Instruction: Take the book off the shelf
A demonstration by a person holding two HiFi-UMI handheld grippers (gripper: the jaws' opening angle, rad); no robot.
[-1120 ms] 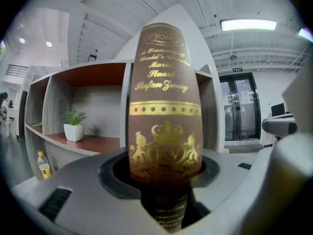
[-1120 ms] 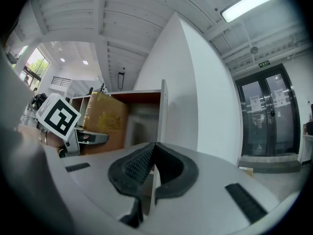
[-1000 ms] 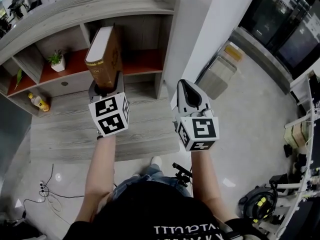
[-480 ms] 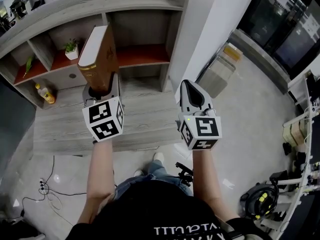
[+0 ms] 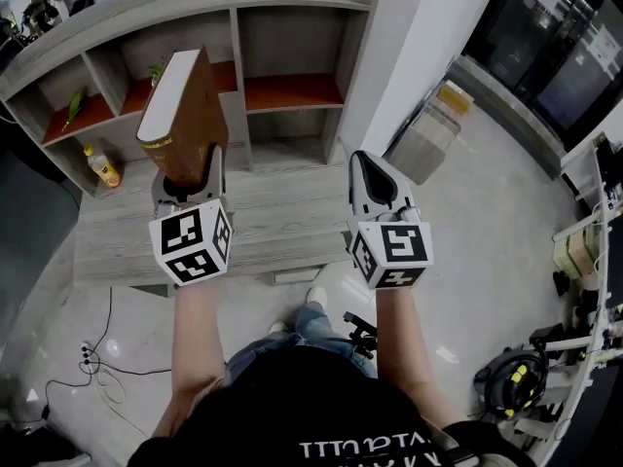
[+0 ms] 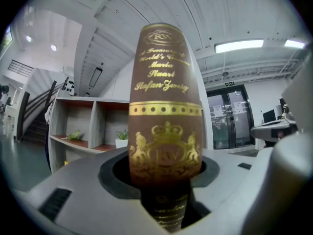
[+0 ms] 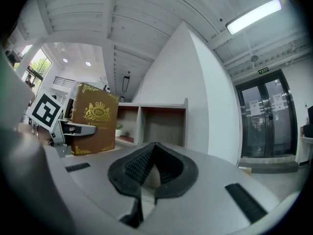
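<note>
Already off the shelf [image 5: 292,92], upright: brown hardback book [image 5: 180,105], pinched at its lower end by left gripper [image 5: 185,171]; right gripper [image 5: 375,185] pressed together, empty. Probably rigid, fairly heavy, top-heavy — best gripped low, across the covers.
</note>
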